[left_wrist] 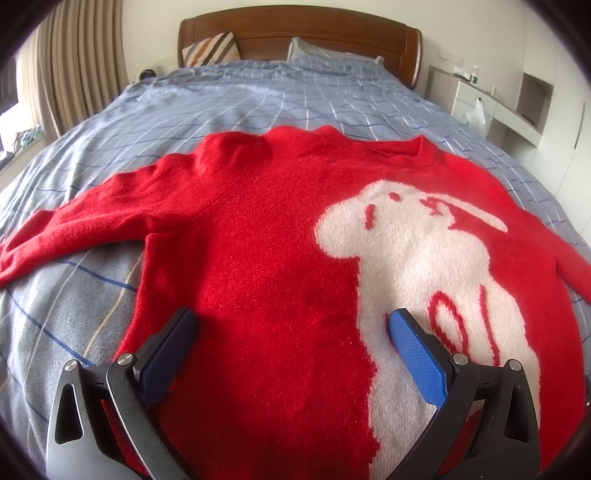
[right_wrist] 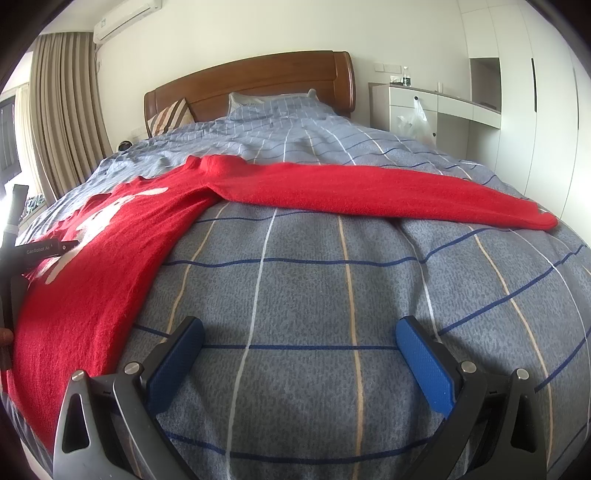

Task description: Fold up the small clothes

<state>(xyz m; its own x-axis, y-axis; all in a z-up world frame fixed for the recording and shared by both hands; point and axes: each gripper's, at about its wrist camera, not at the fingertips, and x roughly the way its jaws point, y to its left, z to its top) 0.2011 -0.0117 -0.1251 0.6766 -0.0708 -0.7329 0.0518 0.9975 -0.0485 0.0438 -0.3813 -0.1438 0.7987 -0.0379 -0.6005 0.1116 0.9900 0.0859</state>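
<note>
We see a red sweater (left_wrist: pixel 266 266) lying spread flat, front up, on a bed covered by a blue-grey checked duvet (right_wrist: pixel 332 280), with its round neckline (left_wrist: pixel 395 155) toward the wooden headboard (left_wrist: pixel 299 29) and a large white rabbit figure (left_wrist: pixel 417 258) knitted across its chest. In the left wrist view, our left gripper (left_wrist: pixel 293 332) sits over the lower body of the sweater with its two blue-padded fingers (left_wrist: pixel 417 354) spread wide apart; nothing lies pinched between them, and we cannot tell whether the pads touch the knit. One sleeve (left_wrist: pixel 81 225) stretches out sideways across the duvet on the left of that view. In the right wrist view, our right gripper (right_wrist: pixel 299 339) is likewise wide apart and empty, poised over bare duvet just beside the sweater's side edge. The other sleeve (right_wrist: pixel 388 192) reaches out flat to the right across the bed, its cuff near the far right of the mattress. At the left edge of this view part of the other gripper's dark body (right_wrist: pixel 40 251) shows above the sweater. A striped cushion (right_wrist: pixel 170 118) and a pillow (right_wrist: pixel 266 103) rest against the headboard, beige curtains (right_wrist: pixel 62 110) hang at the left, and a white cabinet (right_wrist: pixel 424 107) with a plastic bag (right_wrist: pixel 417 122) hanging on it stands at the right
</note>
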